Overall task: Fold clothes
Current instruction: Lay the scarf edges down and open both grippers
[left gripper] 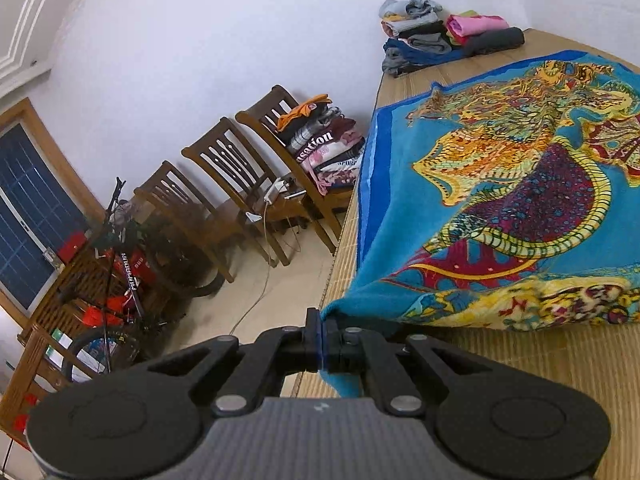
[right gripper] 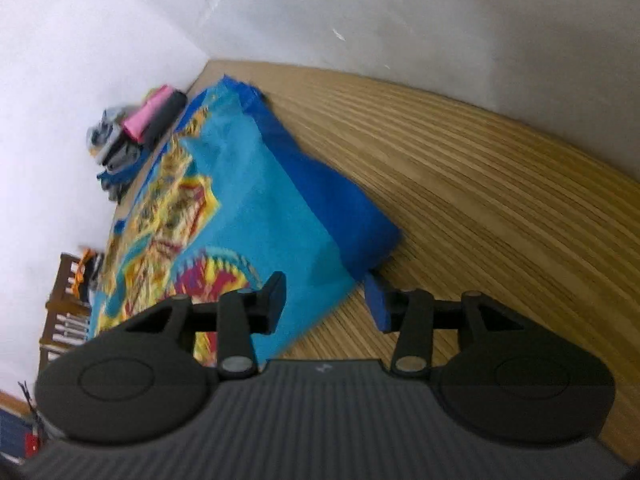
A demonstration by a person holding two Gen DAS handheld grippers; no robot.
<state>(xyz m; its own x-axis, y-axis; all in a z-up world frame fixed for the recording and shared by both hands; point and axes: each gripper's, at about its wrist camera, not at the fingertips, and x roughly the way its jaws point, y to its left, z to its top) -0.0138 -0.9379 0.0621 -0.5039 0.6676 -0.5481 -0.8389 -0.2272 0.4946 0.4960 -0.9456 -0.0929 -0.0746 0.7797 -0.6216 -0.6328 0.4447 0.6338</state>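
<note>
**Left fingers pinch the towel corner; right fingers spread wide**

Your left gripper has its fingers clamped on a corner of the turquoise patterned towel, which lies on the bamboo mat. Your right gripper is spread wide around the towel's near corner. Folded clothes are stacked at 12 o'clock.

Towel cut off at right edge; right wrist view motion-blurred, towel pattern smeared.
</note>
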